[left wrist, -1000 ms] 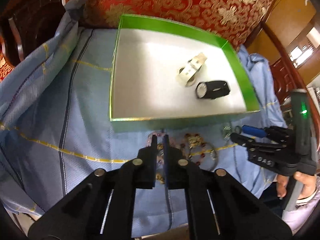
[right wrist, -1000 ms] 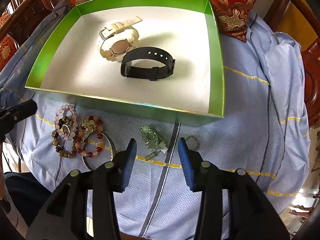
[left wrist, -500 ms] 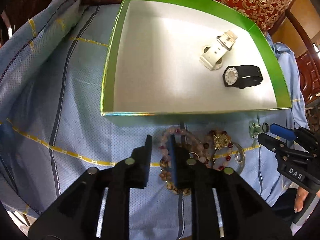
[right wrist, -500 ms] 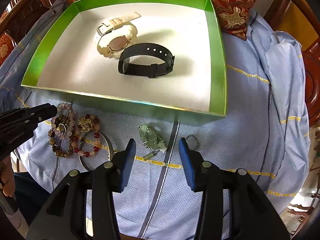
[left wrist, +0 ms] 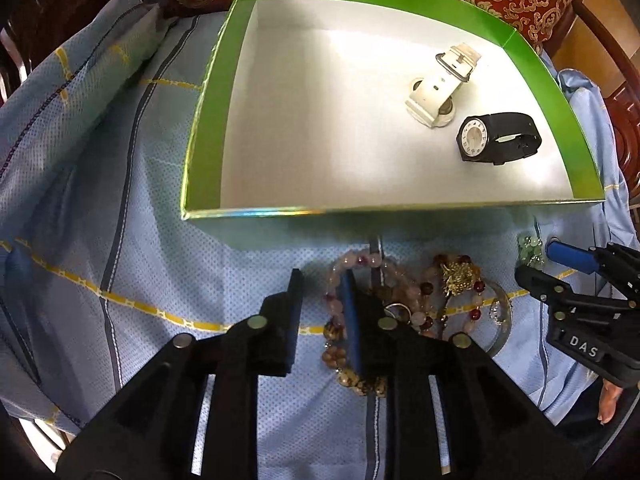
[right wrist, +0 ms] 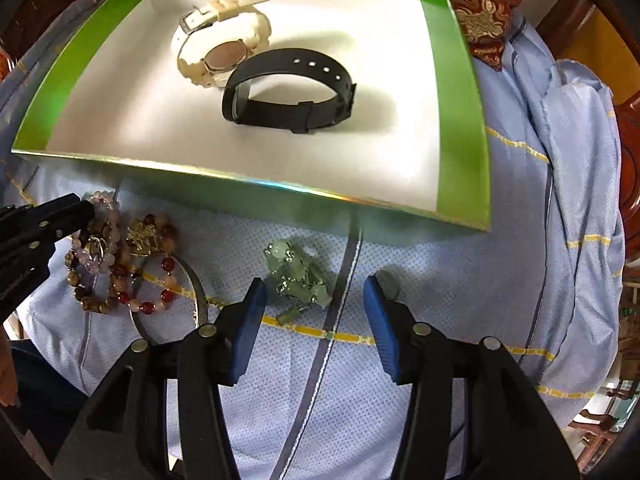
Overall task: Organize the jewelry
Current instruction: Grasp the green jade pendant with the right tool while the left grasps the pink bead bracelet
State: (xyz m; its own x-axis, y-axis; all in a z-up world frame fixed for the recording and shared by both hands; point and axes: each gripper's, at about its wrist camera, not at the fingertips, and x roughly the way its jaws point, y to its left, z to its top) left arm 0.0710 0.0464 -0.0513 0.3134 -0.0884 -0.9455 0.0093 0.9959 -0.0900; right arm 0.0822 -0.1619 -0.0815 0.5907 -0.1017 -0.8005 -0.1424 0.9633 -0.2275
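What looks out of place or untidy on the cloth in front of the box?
The beaded bracelets lie tangled in one heap on the cloth, outside the green box, and the jade bracelet lies bunched up beside them. Only the white watch and the black watch are inside.

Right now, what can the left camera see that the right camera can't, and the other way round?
Only the left wrist view shows the black watch's white dial. Only the right wrist view shows the small ring on the cloth by the right gripper. Both show the green box, the white watch, the bead bracelets and the jade piece.
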